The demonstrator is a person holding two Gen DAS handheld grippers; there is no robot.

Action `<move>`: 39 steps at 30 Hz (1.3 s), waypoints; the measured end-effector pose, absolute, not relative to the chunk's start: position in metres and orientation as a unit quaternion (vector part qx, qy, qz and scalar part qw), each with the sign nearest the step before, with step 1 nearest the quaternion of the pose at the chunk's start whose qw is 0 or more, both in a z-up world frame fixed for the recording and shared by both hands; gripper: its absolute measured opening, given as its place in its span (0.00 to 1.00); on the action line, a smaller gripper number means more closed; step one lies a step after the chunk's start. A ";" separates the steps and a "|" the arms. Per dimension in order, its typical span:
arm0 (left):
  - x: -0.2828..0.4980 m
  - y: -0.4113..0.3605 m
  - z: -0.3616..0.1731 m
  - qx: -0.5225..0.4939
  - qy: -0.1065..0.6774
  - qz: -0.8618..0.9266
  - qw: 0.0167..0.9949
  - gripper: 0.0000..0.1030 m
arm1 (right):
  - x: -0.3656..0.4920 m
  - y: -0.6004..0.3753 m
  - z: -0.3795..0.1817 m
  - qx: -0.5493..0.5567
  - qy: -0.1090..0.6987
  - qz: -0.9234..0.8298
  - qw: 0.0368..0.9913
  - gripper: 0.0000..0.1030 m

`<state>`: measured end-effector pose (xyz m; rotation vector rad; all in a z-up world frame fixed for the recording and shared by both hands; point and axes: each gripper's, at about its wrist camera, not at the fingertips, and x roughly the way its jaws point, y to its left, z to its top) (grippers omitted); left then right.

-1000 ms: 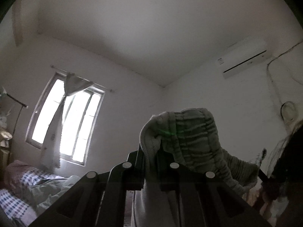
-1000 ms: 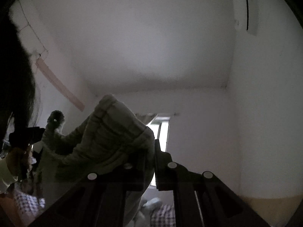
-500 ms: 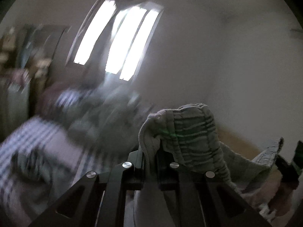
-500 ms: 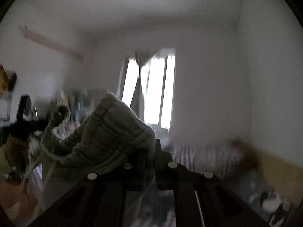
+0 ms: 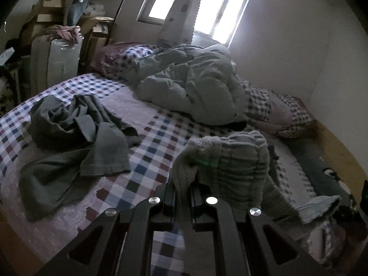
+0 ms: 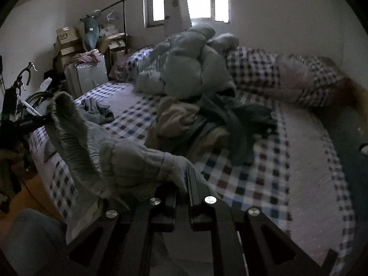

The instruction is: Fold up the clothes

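Observation:
A grey ribbed knit garment (image 5: 239,161) hangs bunched over my left gripper (image 5: 184,181), which is shut on its edge. The same knit garment (image 6: 119,158) drapes to the left of my right gripper (image 6: 182,181), also shut on it. Both grippers hold it low over a bed with a checked sheet (image 5: 161,138). A dark green garment (image 5: 76,138) lies crumpled on the bed in the left wrist view. A heap of tan and dark clothes (image 6: 207,126) lies on the checked sheet (image 6: 253,184) ahead of my right gripper.
A pale rumpled duvet (image 5: 193,87) and checked pillows (image 6: 306,80) fill the head of the bed under the window (image 5: 202,2). Cardboard boxes (image 6: 66,41), a suitcase (image 6: 89,76) and a bicycle (image 6: 20,101) crowd the left side. A person's knee (image 6: 30,237) shows at lower left.
Both grippers have swung down from pointing at the ceiling to facing the bed, carrying the knit garment with them. The garment now hangs lower and more spread between them.

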<state>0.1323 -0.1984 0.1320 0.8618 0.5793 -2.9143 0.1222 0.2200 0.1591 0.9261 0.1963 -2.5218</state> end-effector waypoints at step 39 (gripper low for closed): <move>0.142 -0.206 0.091 0.249 0.129 -0.959 0.036 0.52 | 0.222 0.159 0.108 0.117 0.405 -0.890 0.177 0.09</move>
